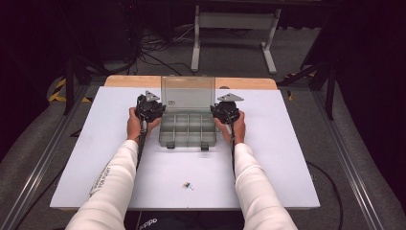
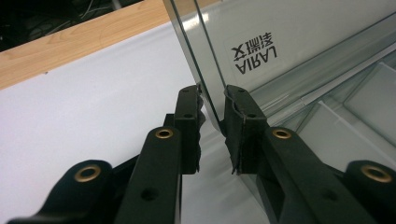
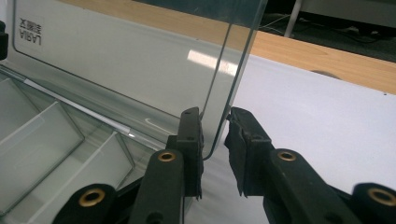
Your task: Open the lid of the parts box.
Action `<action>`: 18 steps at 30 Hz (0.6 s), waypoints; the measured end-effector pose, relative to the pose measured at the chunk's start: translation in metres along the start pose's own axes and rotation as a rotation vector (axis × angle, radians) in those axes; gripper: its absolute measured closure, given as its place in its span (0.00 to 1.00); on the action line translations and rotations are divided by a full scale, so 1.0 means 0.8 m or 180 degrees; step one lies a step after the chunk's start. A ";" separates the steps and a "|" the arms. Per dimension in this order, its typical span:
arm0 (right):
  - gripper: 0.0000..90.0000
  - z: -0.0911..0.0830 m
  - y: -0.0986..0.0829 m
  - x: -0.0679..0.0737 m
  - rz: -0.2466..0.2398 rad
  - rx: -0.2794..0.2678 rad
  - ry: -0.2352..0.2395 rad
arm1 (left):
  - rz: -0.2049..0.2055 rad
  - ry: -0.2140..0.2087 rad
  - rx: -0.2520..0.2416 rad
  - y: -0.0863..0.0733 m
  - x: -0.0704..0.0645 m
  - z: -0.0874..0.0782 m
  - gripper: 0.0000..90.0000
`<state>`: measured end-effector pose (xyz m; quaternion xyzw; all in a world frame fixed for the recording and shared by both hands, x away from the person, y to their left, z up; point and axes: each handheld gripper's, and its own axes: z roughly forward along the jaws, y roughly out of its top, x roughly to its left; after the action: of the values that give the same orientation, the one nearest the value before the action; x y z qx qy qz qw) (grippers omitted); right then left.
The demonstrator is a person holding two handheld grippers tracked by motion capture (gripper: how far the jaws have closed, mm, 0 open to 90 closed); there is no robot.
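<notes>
While the clear compartment box (image 1: 187,130) sits mid-desk (image 1: 287,158), its lid (image 1: 187,94) stands upright; the left gripper (image 2: 212,105) and right gripper (image 3: 215,122) each straddle a side edge of it, jaws slightly apart, not clamped.

The white table top (image 1: 287,158) is the landmark for all positions below. A strip of bare wood (image 1: 134,81) runs along its far edge. Near the front edge, about midway across, lies a small object (image 1: 187,185) with yellow and blue parts — too small to identify. Beyond the far edge, on the grey floor (image 1: 297,52), stands a white metal frame (image 1: 234,38) with two feet, and black cables (image 1: 153,52) trail to its left. Metal rails (image 1: 43,158) flank the table top on both sides. Yellow-and-black hazard tape (image 1: 58,91) marks the floor off the far-left corner — partly hidden.
</notes>
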<state>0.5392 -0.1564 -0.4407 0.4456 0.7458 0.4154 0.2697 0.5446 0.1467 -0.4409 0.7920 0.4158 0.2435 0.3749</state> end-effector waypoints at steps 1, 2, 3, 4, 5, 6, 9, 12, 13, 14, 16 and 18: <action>0.84 -0.001 0.000 0.000 0.0003 0.0001 0.0006 | 0.0006 0.0007 0.0007 0.000 0.000 0.000 0.83; 0.84 -0.002 0.000 0.001 0.0005 0.0000 0.0007 | 0.0027 0.0021 0.0016 0.001 0.000 -0.001 0.83; 0.86 -0.003 0.000 0.001 -0.0009 -0.0001 -0.0001 | 0.0042 0.0022 0.0012 0.001 0.000 -0.002 0.81; 0.86 -0.004 0.000 0.002 -0.0010 0.0003 0.0021 | 0.0053 0.0005 0.0003 0.001 0.000 -0.003 0.81; 0.86 -0.004 0.000 0.002 -0.0019 -0.0008 0.0026 | 0.0092 0.0010 -0.0017 0.001 0.000 -0.004 0.80; 0.86 -0.005 0.000 0.003 -0.0030 0.0000 0.0015 | 0.0094 -0.0005 -0.0044 0.001 0.001 -0.006 0.81; 0.86 -0.008 0.001 0.004 -0.0055 0.0010 0.0019 | 0.0104 -0.0007 -0.0063 0.002 0.002 -0.010 0.81; 0.86 -0.013 0.002 0.005 -0.0117 0.0009 0.0014 | 0.0113 -0.0027 -0.0092 0.003 0.003 -0.015 0.82; 0.86 -0.013 0.002 0.005 -0.0117 0.0009 0.0014 | 0.0128 -0.0013 -0.0091 0.003 0.003 -0.016 0.82; 0.86 -0.014 0.003 0.004 -0.0126 0.0008 0.0011 | 0.0153 -0.0013 -0.0098 0.003 0.003 -0.019 0.81; 0.86 -0.018 0.003 0.003 -0.0148 0.0005 0.0002 | 0.0192 -0.0039 -0.0101 0.002 0.003 -0.023 0.81; 0.86 -0.021 0.002 0.004 -0.0168 0.0002 0.0012 | 0.0218 -0.0043 -0.0105 0.001 0.003 -0.028 0.81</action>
<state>0.5258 -0.1593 -0.4307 0.4250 0.7579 0.4088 0.2791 0.5310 0.1572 -0.4263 0.8011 0.3818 0.2577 0.3822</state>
